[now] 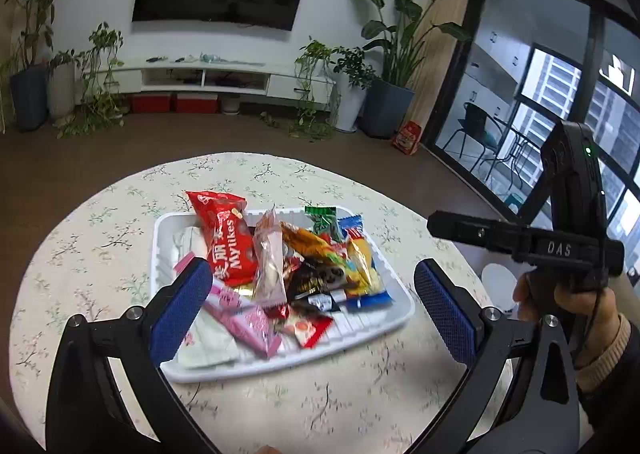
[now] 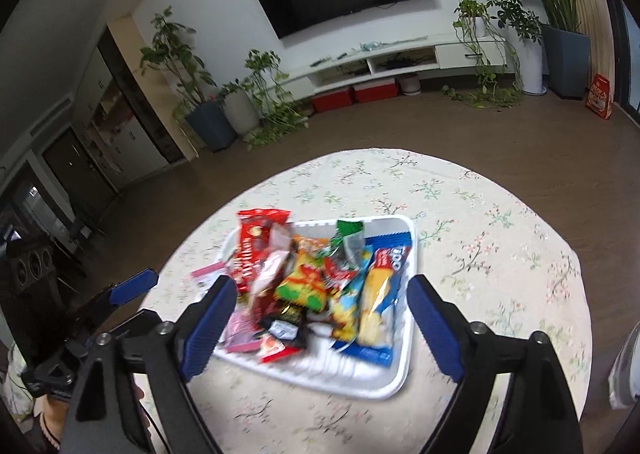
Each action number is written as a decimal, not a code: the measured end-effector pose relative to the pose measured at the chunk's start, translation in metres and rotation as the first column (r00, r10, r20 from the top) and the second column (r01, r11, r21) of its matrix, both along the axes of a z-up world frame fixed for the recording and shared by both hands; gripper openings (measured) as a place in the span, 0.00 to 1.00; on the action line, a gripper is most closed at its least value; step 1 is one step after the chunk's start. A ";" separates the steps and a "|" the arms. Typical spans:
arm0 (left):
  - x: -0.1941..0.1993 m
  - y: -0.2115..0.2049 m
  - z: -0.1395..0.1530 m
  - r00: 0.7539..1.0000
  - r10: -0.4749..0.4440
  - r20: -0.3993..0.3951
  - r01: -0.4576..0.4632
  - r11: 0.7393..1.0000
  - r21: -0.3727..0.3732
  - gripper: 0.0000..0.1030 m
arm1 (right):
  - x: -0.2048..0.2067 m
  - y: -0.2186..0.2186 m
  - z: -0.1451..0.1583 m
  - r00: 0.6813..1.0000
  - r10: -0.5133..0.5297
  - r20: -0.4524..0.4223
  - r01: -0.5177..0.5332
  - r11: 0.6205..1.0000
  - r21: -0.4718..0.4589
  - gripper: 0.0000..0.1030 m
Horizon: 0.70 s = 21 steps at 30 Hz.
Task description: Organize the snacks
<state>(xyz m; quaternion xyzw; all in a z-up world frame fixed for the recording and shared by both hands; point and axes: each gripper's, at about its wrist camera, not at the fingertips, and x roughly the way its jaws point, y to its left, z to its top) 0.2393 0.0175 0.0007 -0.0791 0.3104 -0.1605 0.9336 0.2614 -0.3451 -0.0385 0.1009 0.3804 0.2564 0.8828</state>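
Your left gripper (image 1: 314, 300) hangs above the round table (image 1: 100, 214) with its blue pads spread wide and nothing between them; the white tray (image 1: 160, 254) sits at the centre of the frame, well below the fingers. The snacks (image 1: 304, 266) lie heaped inside it, with a red Mytikes bag (image 1: 226, 238) propped against the tray's upper-left rim and a pink wrapper (image 1: 244, 318) at lower left. Your right gripper (image 2: 322, 320) is likewise spread and empty over the same tray, where a blue-and-yellow packet (image 2: 378, 298) lies along the right side.
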 end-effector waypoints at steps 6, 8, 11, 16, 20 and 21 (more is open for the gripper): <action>-0.071 -0.007 0.015 0.996 0.048 0.069 -0.062 0.973 0.224 1.00 | -0.048 0.000 0.009 1.000 -0.015 0.022 0.014 0.999 0.032 0.95; -0.093 -0.007 0.016 0.990 0.085 0.112 -0.113 0.955 0.276 1.00 | -0.064 0.003 0.013 0.999 -0.014 0.031 0.013 0.999 0.029 0.96; -0.118 -0.001 0.017 0.980 0.172 0.099 -0.193 0.941 0.279 0.99 | -0.086 0.008 0.020 0.998 -0.016 0.054 0.016 1.000 0.013 0.96; -0.153 0.019 0.022 0.968 0.246 0.048 -0.251 0.949 0.190 0.99 | -0.119 0.010 0.031 0.996 -0.027 0.090 0.027 1.000 0.008 0.96; -0.170 0.017 0.029 0.964 0.261 0.056 -0.267 0.938 0.222 0.99 | -0.146 0.011 0.034 0.992 -0.040 0.121 0.040 0.999 0.004 0.97; -0.175 0.015 0.031 0.964 0.257 0.065 -0.265 0.937 0.228 0.99 | -0.151 0.010 0.034 0.991 -0.044 0.123 0.043 0.999 0.007 0.97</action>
